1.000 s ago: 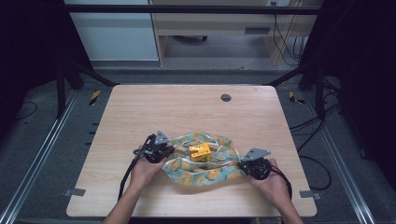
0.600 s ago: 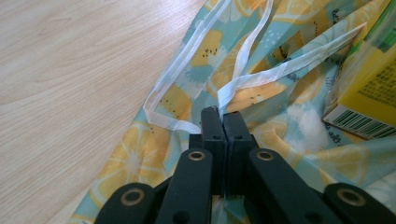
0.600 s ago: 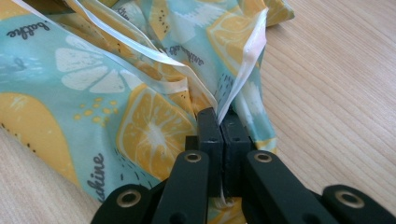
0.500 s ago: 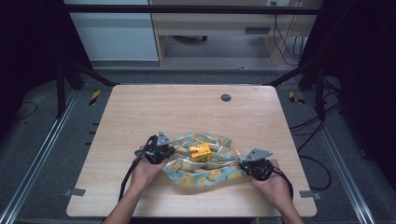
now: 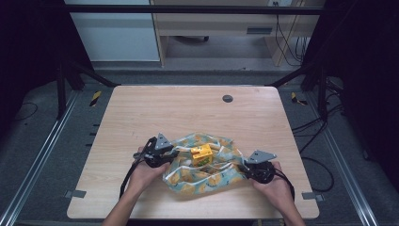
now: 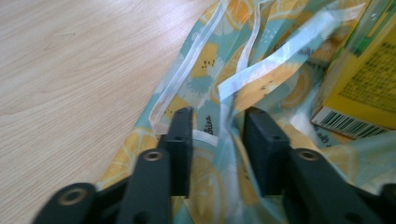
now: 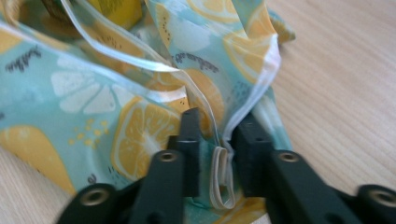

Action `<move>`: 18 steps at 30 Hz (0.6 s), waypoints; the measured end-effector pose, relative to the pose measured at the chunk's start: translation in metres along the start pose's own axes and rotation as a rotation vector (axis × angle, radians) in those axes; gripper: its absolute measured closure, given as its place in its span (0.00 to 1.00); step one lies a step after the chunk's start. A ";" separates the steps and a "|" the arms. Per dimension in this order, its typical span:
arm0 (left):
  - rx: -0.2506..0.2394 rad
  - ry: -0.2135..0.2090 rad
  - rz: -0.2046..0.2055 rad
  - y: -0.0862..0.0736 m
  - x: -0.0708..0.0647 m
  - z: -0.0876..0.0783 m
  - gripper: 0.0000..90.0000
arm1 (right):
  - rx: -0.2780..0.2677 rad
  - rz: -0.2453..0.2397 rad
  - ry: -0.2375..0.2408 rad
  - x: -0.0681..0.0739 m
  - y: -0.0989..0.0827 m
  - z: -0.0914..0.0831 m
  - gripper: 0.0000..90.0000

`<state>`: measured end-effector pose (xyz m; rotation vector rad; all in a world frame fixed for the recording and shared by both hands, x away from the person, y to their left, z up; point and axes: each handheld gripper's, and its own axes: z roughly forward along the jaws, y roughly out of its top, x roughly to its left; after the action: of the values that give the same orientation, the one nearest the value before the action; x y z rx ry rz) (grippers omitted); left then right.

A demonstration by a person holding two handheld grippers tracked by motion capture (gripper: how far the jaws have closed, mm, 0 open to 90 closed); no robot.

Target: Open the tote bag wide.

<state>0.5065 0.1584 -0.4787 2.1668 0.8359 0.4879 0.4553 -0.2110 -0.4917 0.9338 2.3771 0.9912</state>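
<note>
A teal cloth bag [image 5: 188,181] printed with lemons lies open near the table's front edge, and a yellow carton [image 5: 201,154] stands on it. My left gripper [image 5: 171,154] is at the bag's left edge. Its jaws [image 6: 218,119] have just been opening, and a fold of the bag [image 6: 205,70] lies loose between them, next to the carton [image 6: 364,79]. My right gripper [image 5: 243,168] is at the bag's right edge. Its jaws [image 7: 217,123] have also just been opening, with the bag's hem [image 7: 140,126] and a white cord loop [image 7: 219,186] slack in the gap.
The wooden table [image 5: 188,113] has a black round grommet [image 5: 227,98] near its far edge. Metal frame rails run along both sides, and cables lie on the floor at the right.
</note>
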 end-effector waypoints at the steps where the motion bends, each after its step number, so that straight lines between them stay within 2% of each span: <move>1: -0.007 0.004 -0.006 0.001 -0.001 -0.001 0.64 | -0.010 0.004 0.000 0.000 0.001 0.000 0.76; 3: -0.016 0.012 -0.012 0.002 -0.001 -0.004 0.57 | -0.026 0.013 -0.009 0.000 0.003 -0.002 0.66; 6: -0.035 -0.005 -0.037 0.004 -0.001 -0.009 0.46 | -0.065 0.028 -0.025 0.002 0.006 -0.006 0.45; 10: -0.066 -0.018 -0.039 0.007 -0.003 -0.017 0.38 | -0.107 0.054 -0.023 0.003 0.013 -0.011 0.25; 15: -0.090 -0.034 -0.009 0.013 -0.010 -0.026 0.33 | -0.127 0.051 0.005 0.005 0.019 -0.016 0.14; 18: -0.107 -0.052 -0.011 0.017 -0.013 -0.031 0.29 | -0.133 0.045 0.017 0.006 0.022 -0.019 0.12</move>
<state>0.4865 0.1565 -0.4470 2.0673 0.7753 0.4585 0.4491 -0.2040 -0.4633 0.9366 2.2807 1.1631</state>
